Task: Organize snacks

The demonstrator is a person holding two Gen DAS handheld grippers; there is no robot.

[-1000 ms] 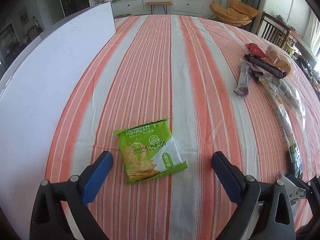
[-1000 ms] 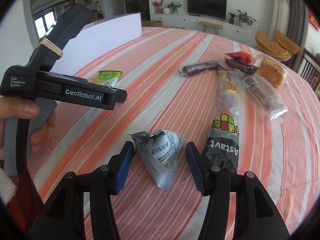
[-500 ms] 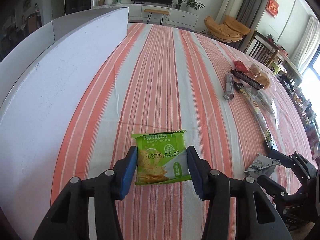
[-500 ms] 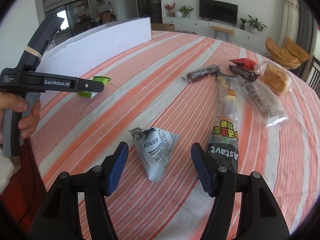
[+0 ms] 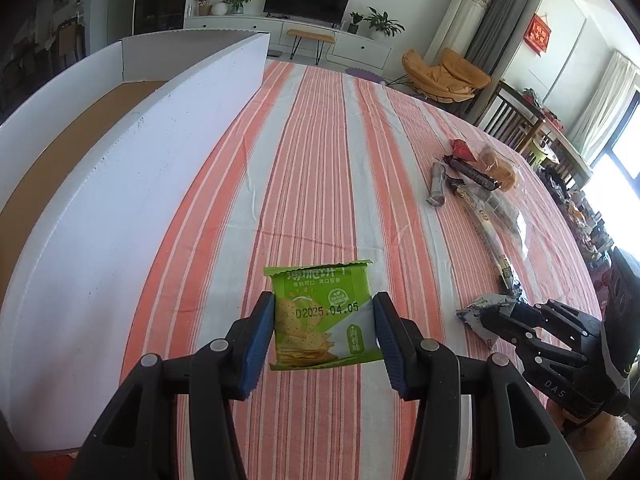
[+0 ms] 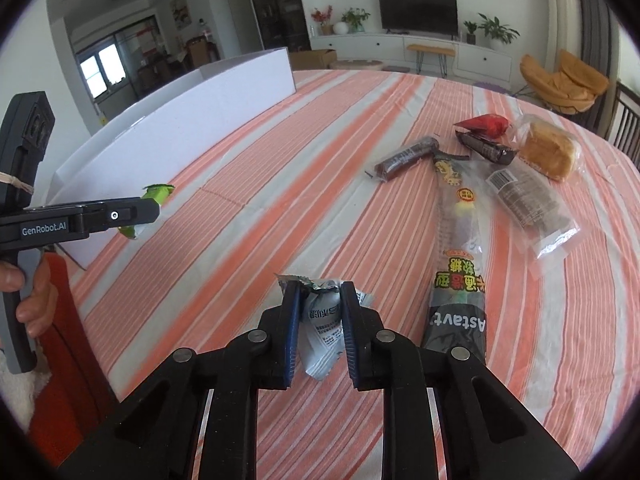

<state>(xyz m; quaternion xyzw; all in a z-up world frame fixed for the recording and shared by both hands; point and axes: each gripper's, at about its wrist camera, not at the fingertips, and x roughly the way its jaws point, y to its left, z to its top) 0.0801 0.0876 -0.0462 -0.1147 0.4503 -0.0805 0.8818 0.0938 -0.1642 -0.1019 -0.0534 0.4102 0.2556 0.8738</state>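
Left wrist, green cracker packet (image 5: pixel 322 318) clamped between left claw (image 5: pixel 324 334) pads

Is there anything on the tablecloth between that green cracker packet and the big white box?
Nothing: in the left wrist view only bare striped tablecloth separates the green cracker packet from the white box.

My counter's cloth (image 5: pixel 320 152) looks woven and matt; the green packet (image 5: pixel 320 320) glossy plastic; the box wall (image 5: pixel 140 184) matt card.
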